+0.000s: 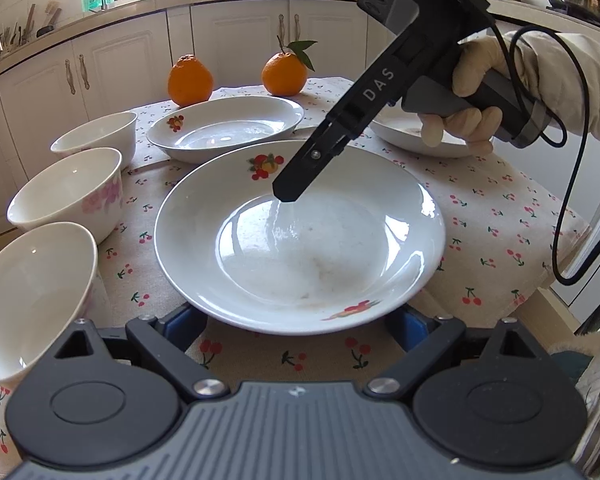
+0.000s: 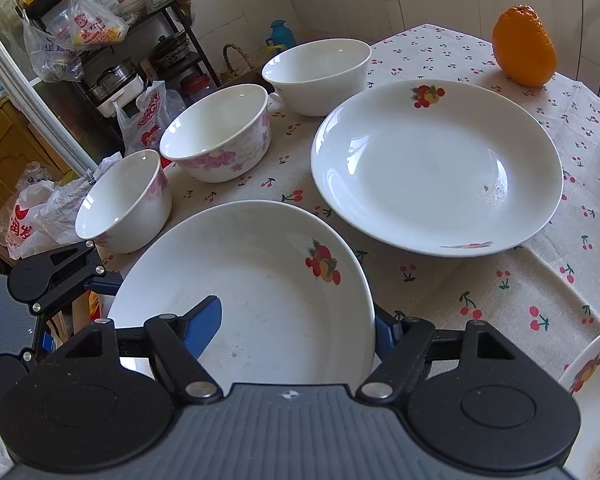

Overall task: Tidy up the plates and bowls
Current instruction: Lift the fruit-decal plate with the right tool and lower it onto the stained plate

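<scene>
Straddling near plate (image 2: 260,280) rim, R gripper (image 2: 300,332) jaws wide.

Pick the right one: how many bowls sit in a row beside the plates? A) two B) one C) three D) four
C: the right wrist view shows three bowls lined up along the table edge, the near bowl, the middle bowl and the far bowl, beside the near plate.

three bowls (image 2: 216,132) left of plates (image 2: 436,168) | oranges (image 1: 190,80) behind | tablecloth (image 1: 500,216) beneath
</scene>
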A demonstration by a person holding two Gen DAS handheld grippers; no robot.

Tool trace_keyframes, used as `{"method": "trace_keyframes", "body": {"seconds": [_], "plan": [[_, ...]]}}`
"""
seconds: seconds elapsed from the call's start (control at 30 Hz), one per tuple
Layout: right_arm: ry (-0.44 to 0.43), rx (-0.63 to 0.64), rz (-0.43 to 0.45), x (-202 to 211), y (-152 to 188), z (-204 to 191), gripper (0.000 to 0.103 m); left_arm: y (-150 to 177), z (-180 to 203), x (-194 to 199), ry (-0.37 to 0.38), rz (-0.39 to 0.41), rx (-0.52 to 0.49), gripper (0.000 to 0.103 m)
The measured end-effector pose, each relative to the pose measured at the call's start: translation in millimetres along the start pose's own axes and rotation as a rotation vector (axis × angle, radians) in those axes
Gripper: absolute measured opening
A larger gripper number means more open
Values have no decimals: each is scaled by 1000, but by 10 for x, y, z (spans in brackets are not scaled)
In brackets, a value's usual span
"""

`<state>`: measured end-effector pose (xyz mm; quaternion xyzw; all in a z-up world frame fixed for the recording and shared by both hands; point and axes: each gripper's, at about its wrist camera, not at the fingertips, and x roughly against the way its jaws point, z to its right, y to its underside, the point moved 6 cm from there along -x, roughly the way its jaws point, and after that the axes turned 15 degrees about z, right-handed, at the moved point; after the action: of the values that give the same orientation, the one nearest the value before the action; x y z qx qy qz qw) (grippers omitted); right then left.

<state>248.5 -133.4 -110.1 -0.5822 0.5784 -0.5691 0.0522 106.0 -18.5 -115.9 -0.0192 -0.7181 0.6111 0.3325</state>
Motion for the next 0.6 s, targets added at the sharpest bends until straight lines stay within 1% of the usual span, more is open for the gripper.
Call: {"method": "trace_keyframes", "body": {"seconds": [0.3,0.43,0.6], "plan": [[15,12,8,98,-6,-30,82,-87,26,14,21,-14,-27,94],[33,8,12,168,8,-7,82,-158,45,26,43,-16,-34,94],[53,-1,40,326,-12,43,82,-258,98,-5,69,-19,-47,94]]}}
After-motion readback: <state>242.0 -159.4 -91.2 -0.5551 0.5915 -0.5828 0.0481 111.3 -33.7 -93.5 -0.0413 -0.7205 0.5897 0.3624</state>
